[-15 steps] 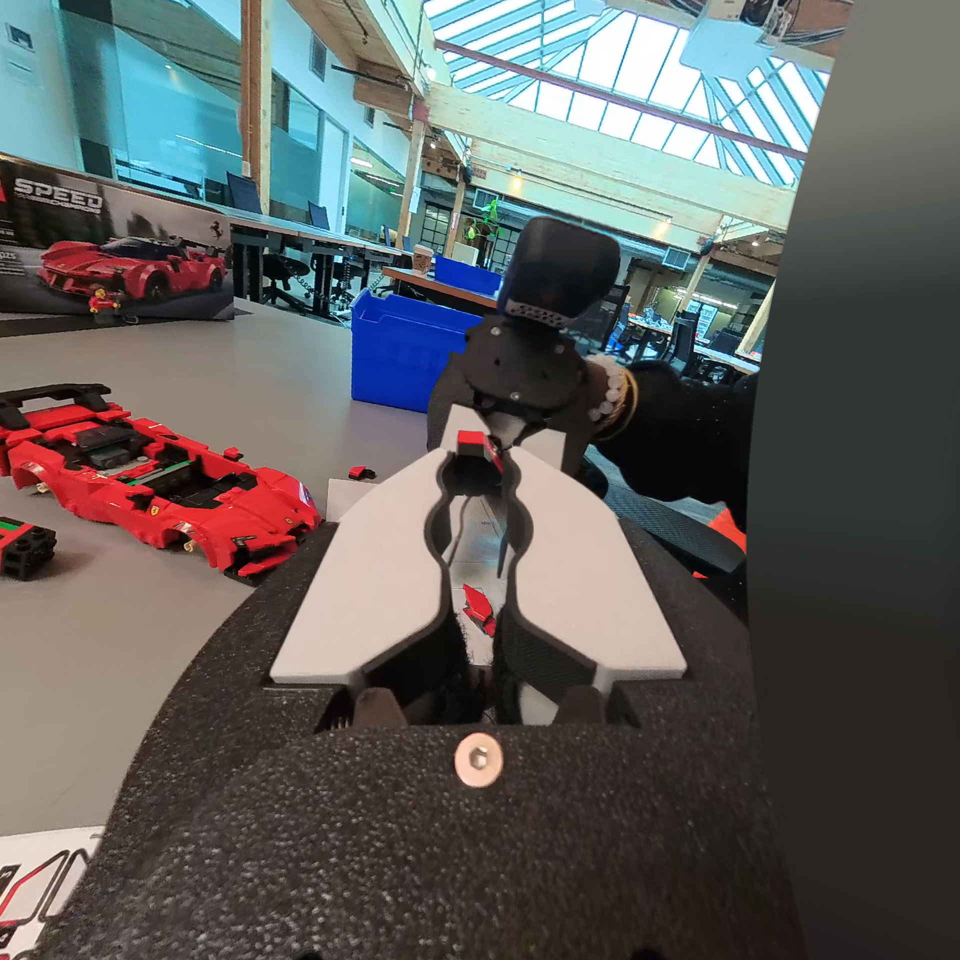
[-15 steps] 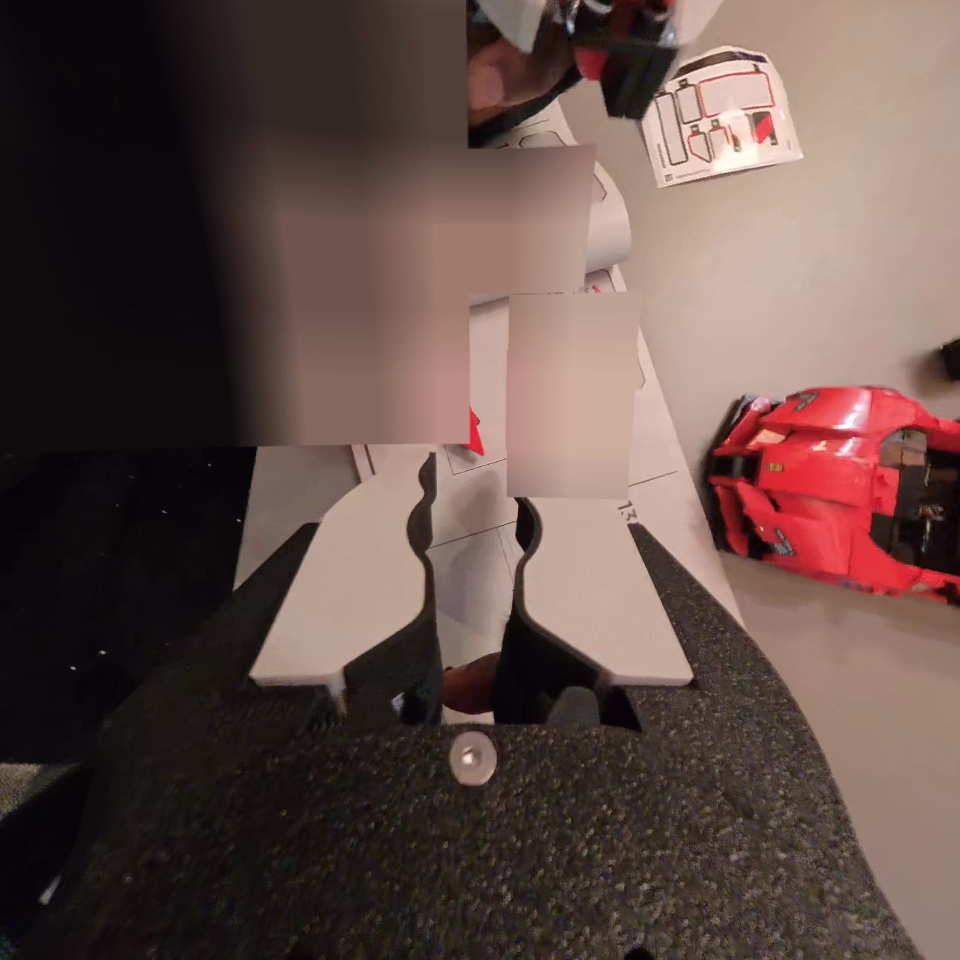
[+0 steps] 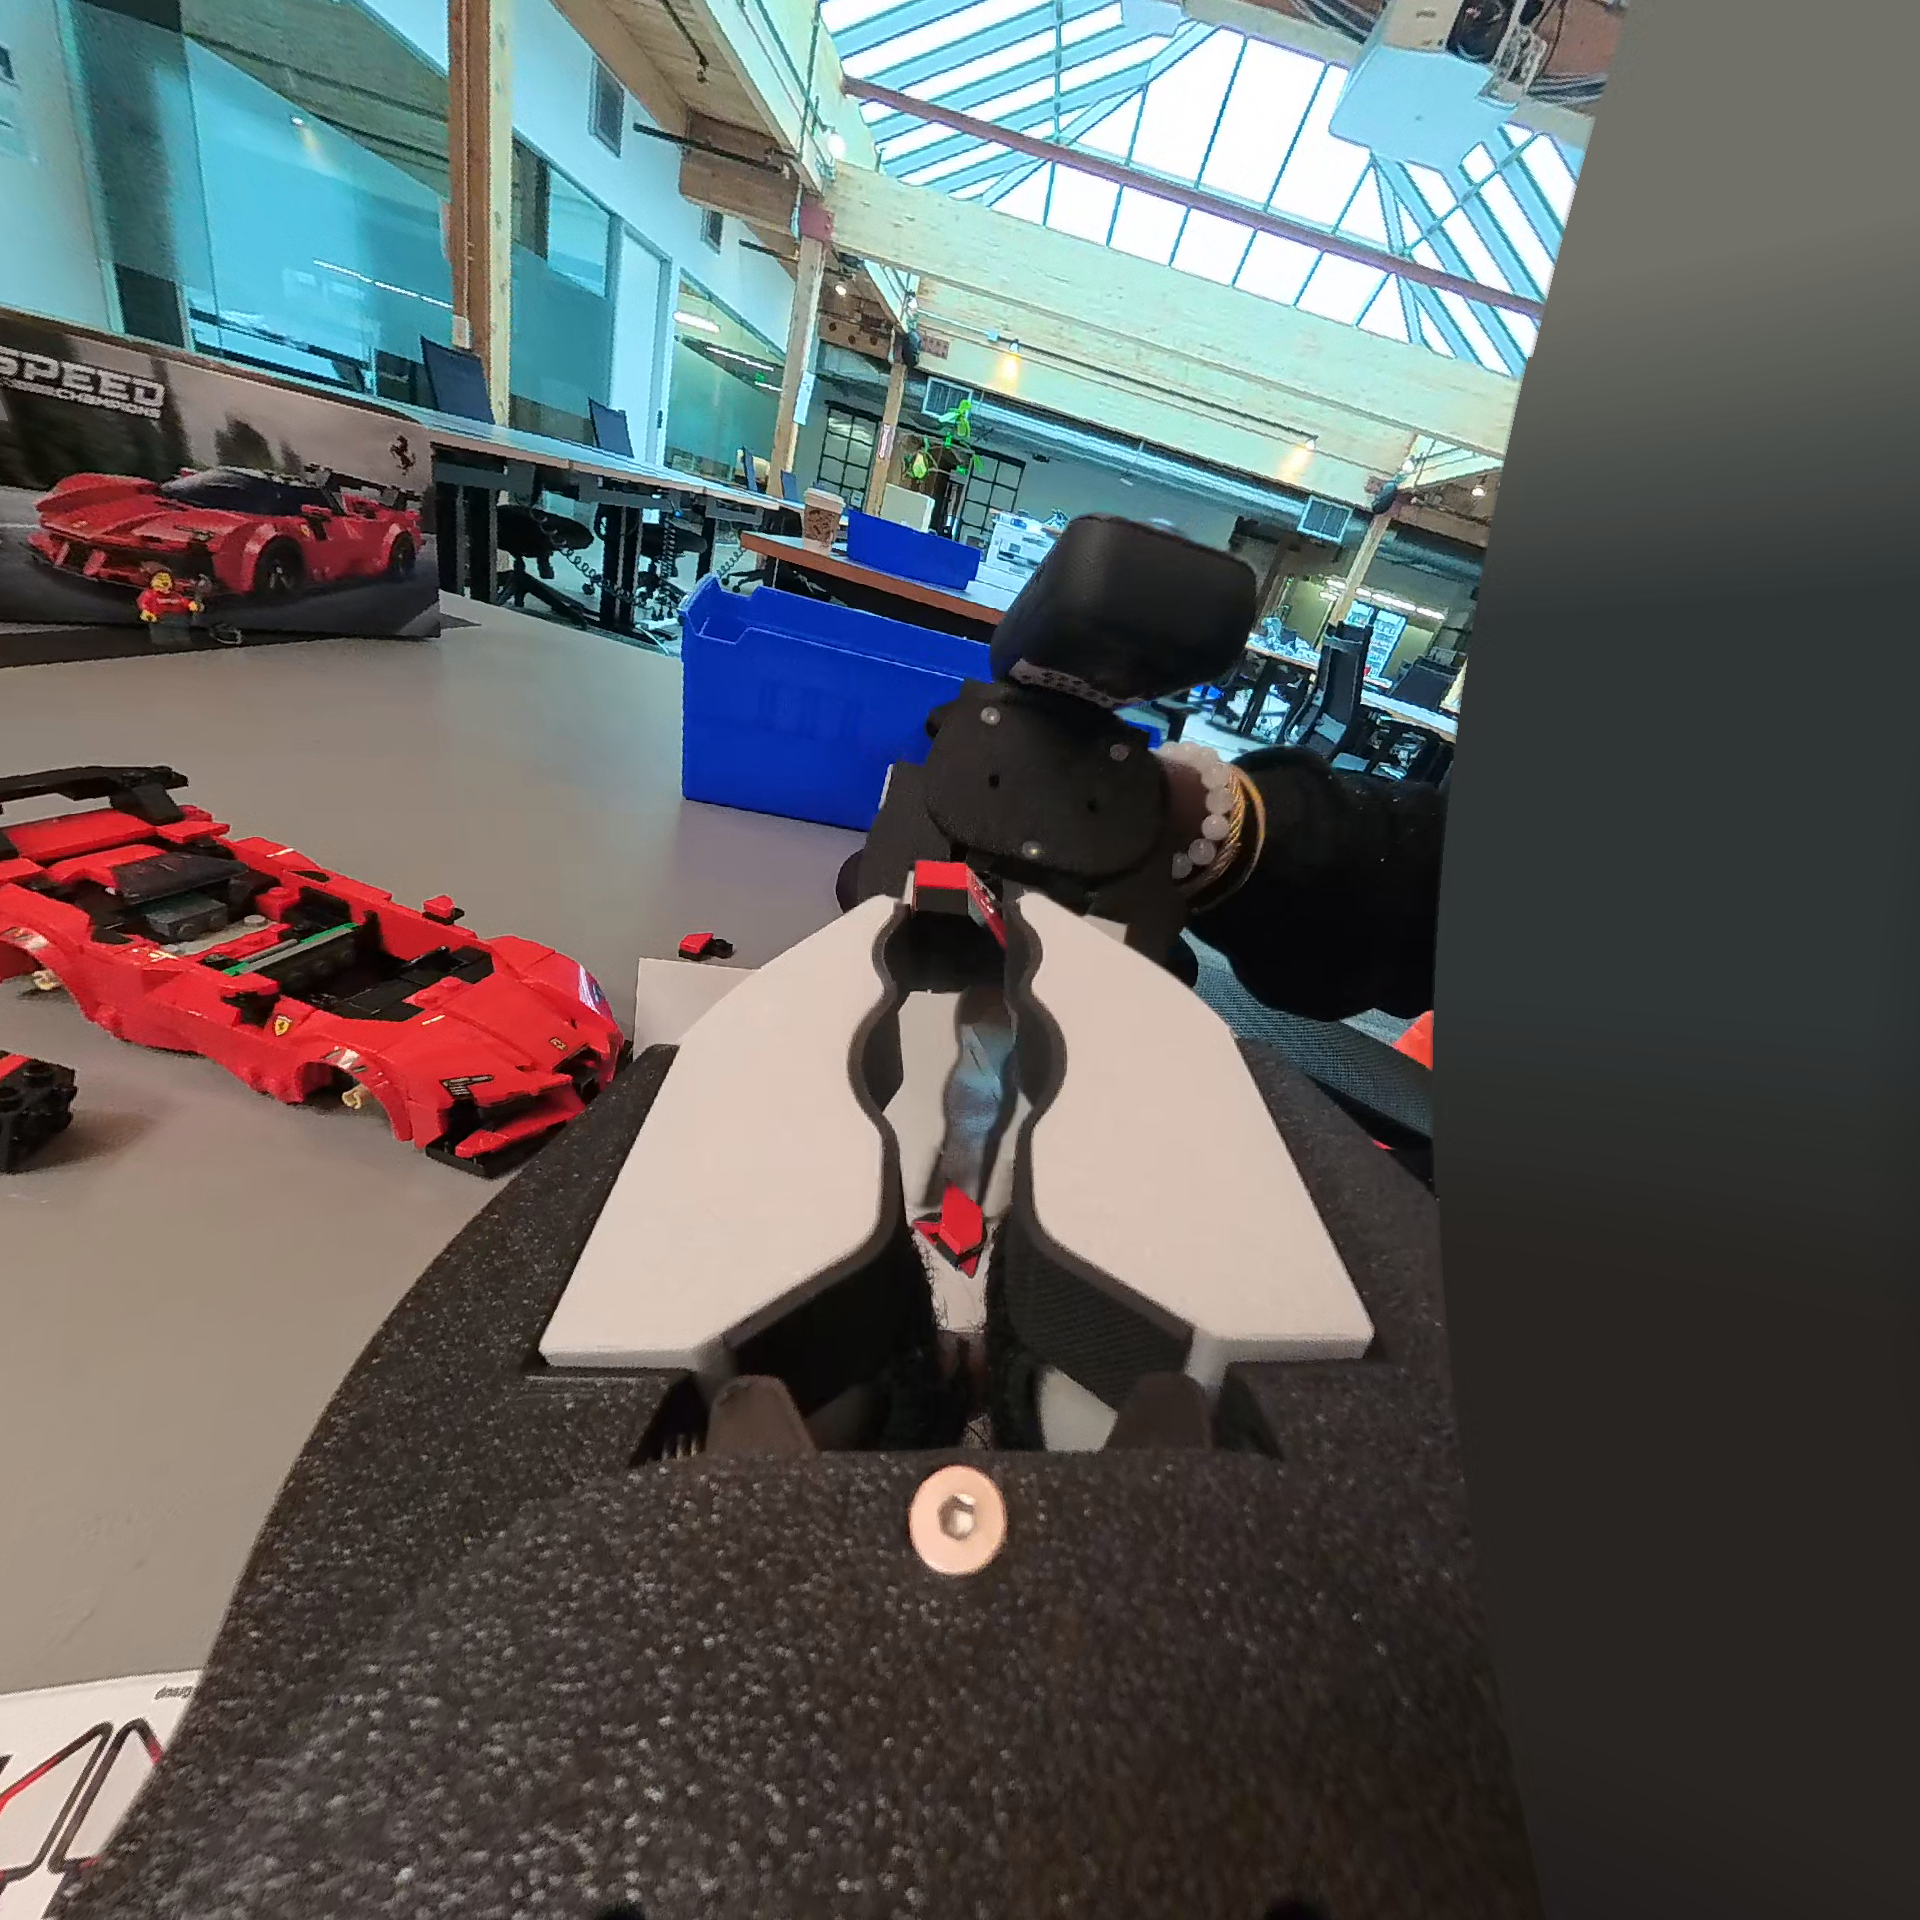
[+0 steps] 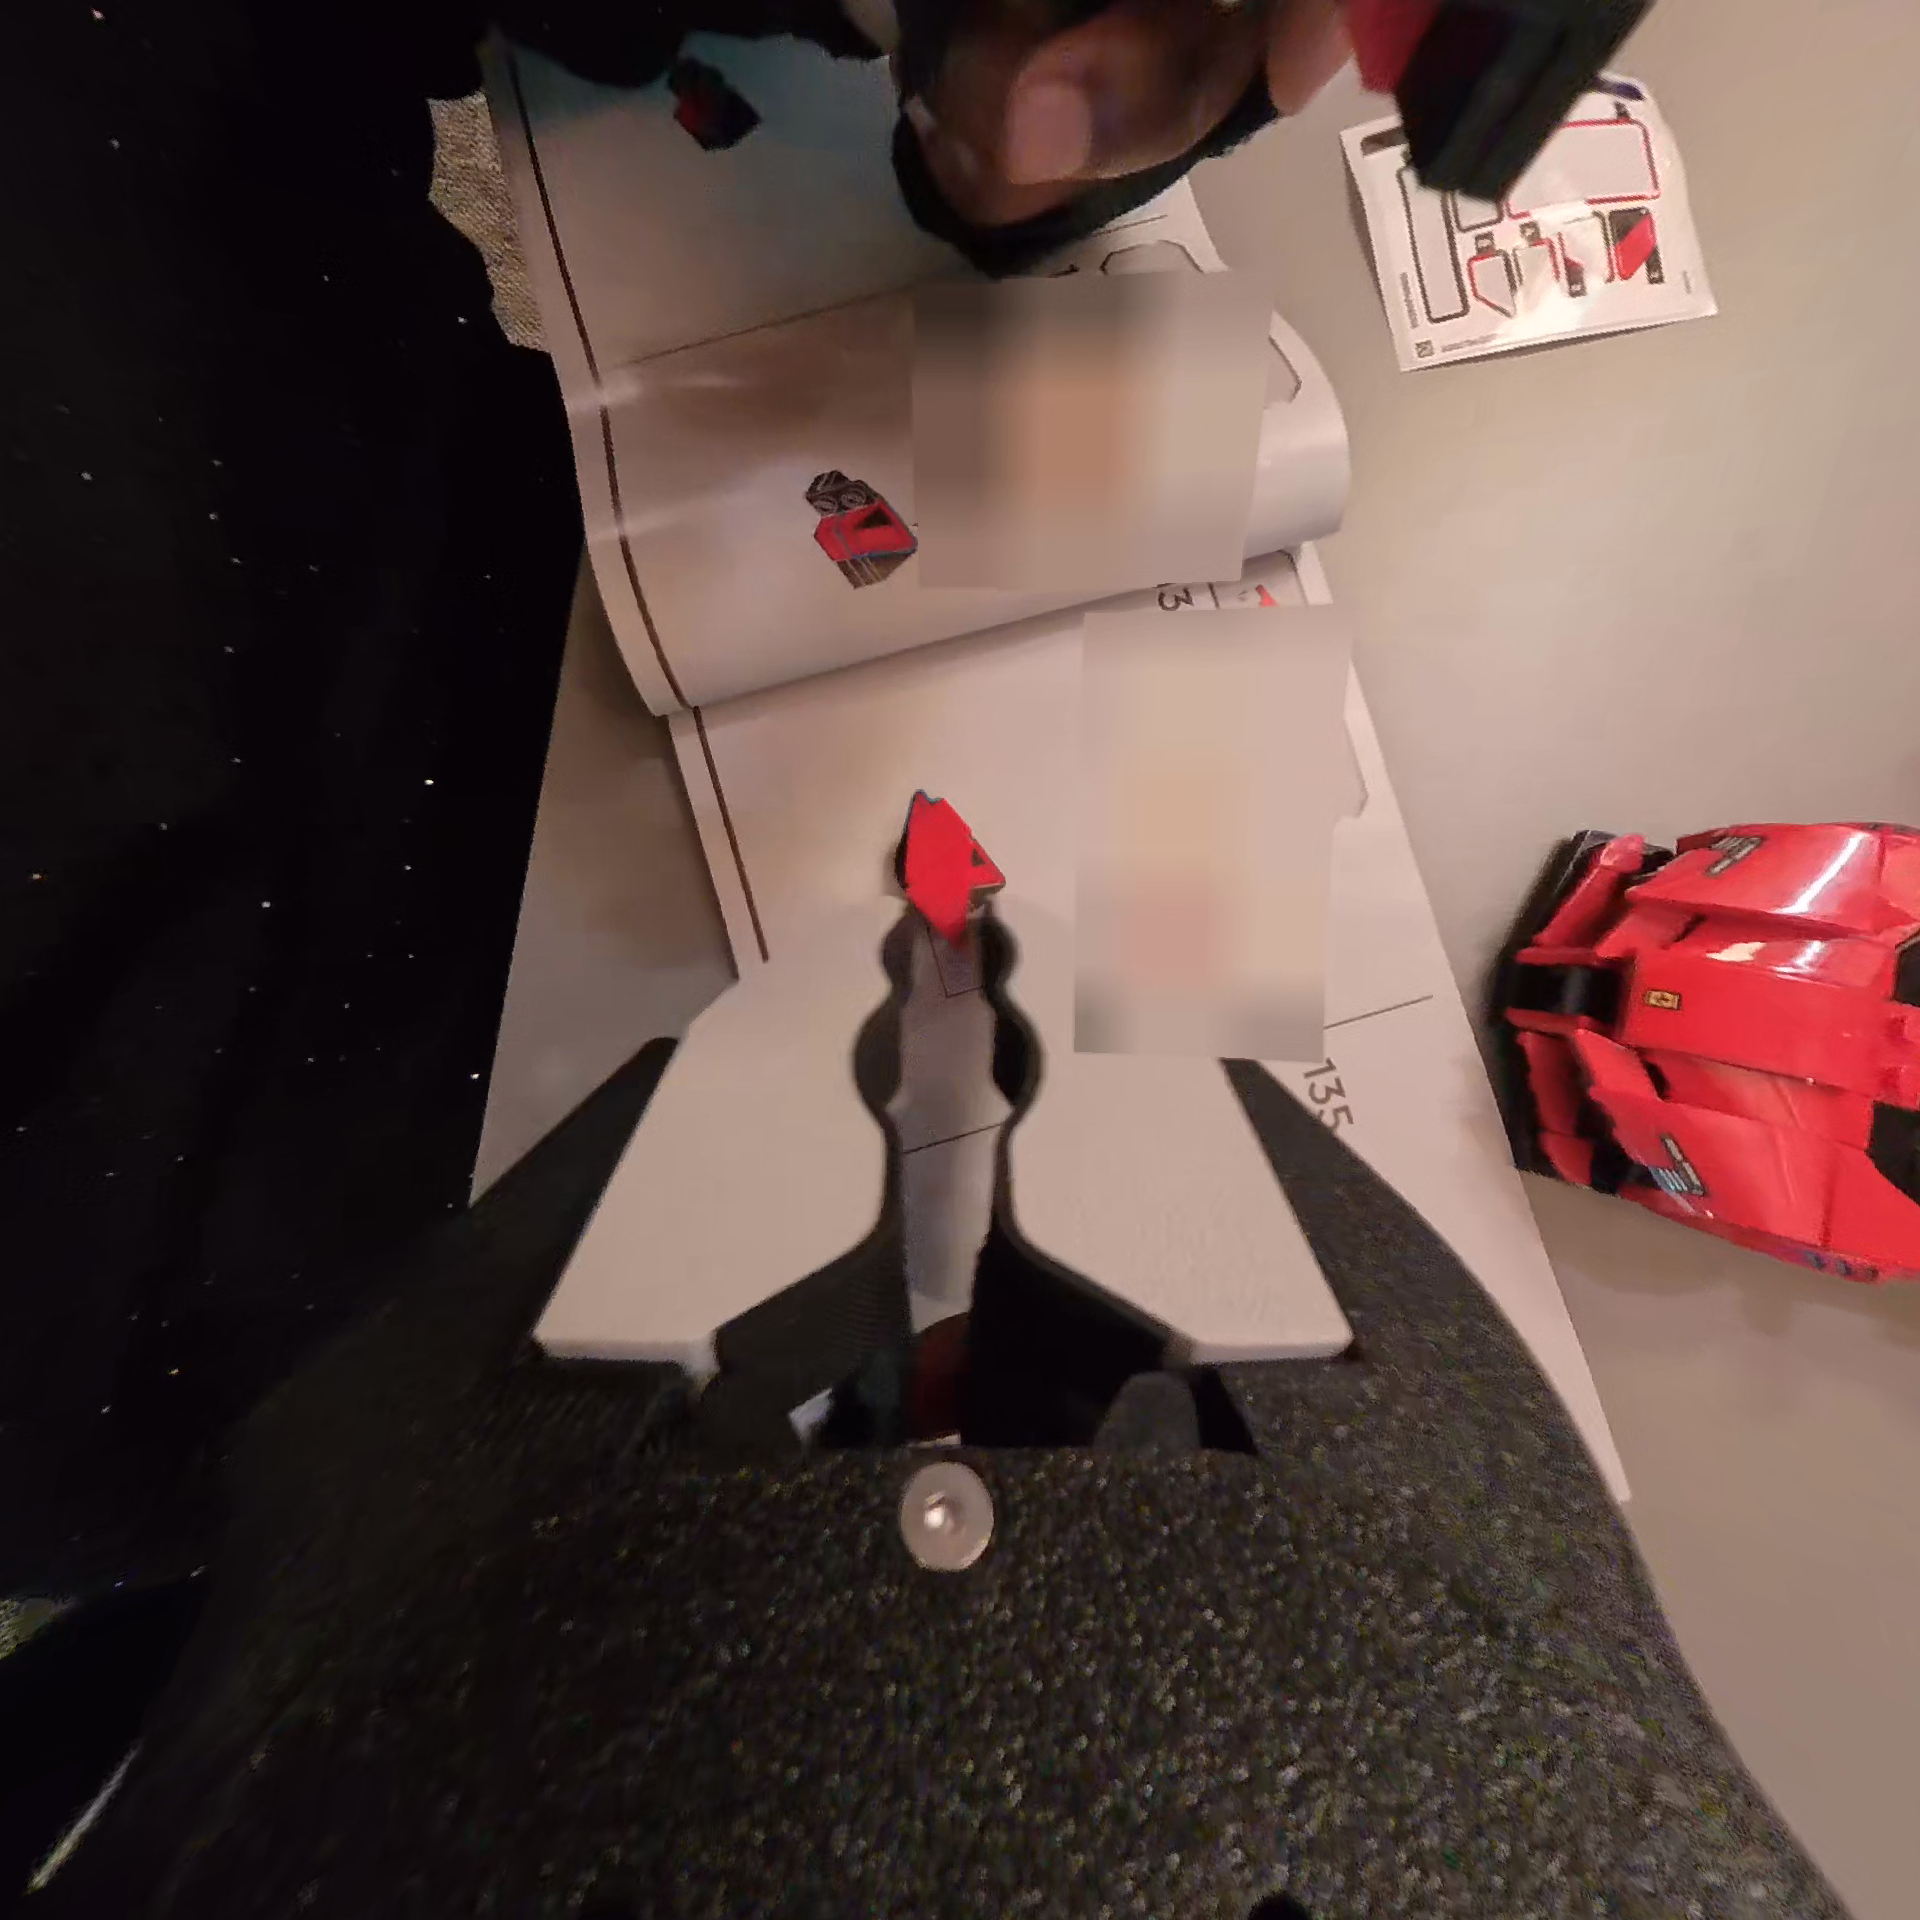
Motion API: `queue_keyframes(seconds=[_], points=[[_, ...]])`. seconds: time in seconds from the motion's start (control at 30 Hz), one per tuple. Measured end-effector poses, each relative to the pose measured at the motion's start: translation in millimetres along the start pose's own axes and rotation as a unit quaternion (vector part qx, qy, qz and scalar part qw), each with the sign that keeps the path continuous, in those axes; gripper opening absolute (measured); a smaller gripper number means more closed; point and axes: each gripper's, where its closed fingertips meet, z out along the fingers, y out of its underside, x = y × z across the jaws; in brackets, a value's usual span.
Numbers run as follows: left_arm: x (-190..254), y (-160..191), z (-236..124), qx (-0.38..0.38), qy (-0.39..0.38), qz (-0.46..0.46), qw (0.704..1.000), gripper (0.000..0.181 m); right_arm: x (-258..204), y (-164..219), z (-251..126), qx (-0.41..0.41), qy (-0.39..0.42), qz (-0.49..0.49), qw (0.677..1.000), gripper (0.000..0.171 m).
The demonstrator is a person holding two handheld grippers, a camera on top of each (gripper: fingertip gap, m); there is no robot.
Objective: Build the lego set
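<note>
— Where is there writing around the red car model [image 3: 312, 997]?

— Behind it, on my desk [image 3: 520, 790], the set box [image 3: 208, 520] carries bold white lettering in its upper corner and a small emblem. The car itself wears tiny yellow badges on its nose and flank, too small for me to read.

— And on the paper?

— The instruction booklet [image 4: 831, 790] just beside the car's nose has printed page numbers along the edge nearest the car. Beyond the booklet, the sticker sheet [image 4: 1527, 239] bears a line of fine print on one margin; I cannot make it out.
</note>
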Motion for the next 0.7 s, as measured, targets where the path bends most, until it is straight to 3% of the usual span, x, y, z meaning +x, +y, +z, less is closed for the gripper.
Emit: queue_keyframes(seconds=[0.17, 0.27, 0.4, 0.47, 0.6, 0.67, 0.7], points=[[-0.1, 0.3, 0.2, -0.001, 0.001, -0.001, 1.000, 0.017, -2.3, 0.2, -8.2, 0.014, -0.008, -0.046, 0.999, 0.007], [0.1, 0.9, 0.7, -0.003, 0.002, -0.001, 1.000, 0.017, 17.8, 7.7, -14.6, -0.019, 0.049, -0.111, 0.992, 0.010], [-0.6, 0.2, 0.2, -0.001, 0.000, -0.003, 1.000, 0.017, 37.7, 16.7, -22.5, -0.070, 0.100, -0.113, 0.986, 0.019], [-0.8, 0.1, 0.0, 0.000, 0.000, -0.004, 1.000, 0.017, 31.9, 15.5, -24.8, -0.060, 0.099, -0.070, 0.991, 0.019], [-0.6, -0.4, -0.3, 0.002, 0.001, -0.004, 1.000, 0.017, -1.6, 12.0, -16.5, -0.026, 0.023, 0.130, 0.991, 0.016], [-0.3, -0.1, 0.0, 0.000, 0.002, -0.005, 1.000, 0.017, 0.8, 12.1, -12.5, -0.013, 0.023, 0.186, 0.982, 0.032], [-0.2, 0.2, 0.1, 0.000, 0.003, -0.005, 1.000, 0.017, 5.0, 12.8, -12.1, -0.010, 0.030, 0.195, 0.980, 0.029]])
